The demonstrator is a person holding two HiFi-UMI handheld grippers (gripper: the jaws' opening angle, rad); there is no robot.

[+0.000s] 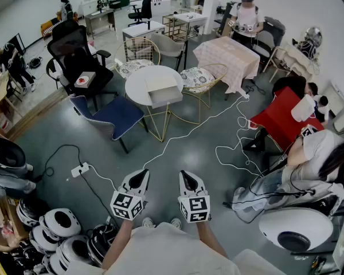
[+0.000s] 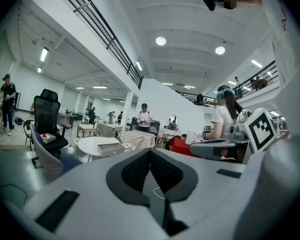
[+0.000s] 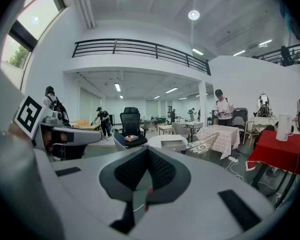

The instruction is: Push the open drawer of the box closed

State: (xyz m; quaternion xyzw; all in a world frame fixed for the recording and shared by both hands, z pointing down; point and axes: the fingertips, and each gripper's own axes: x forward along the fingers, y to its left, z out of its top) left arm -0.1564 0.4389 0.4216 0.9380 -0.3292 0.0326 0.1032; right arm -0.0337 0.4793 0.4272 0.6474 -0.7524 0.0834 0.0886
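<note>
Currently the round white bench point(image 1: 136, 89) sits upper centre in the head view, carrying the box point(image 1: 160, 83) with its drawer point(image 1: 166, 99) open. Left claw point(image 1: 140, 177) and right claw point(image 1: 186, 180), bottom centre, are both closed and empty, well apart from the box.

Pale grey box point(image 1: 159, 83) on round white table point(image 1: 136, 88), its drawer point(image 1: 165, 98) pulled open
</note>
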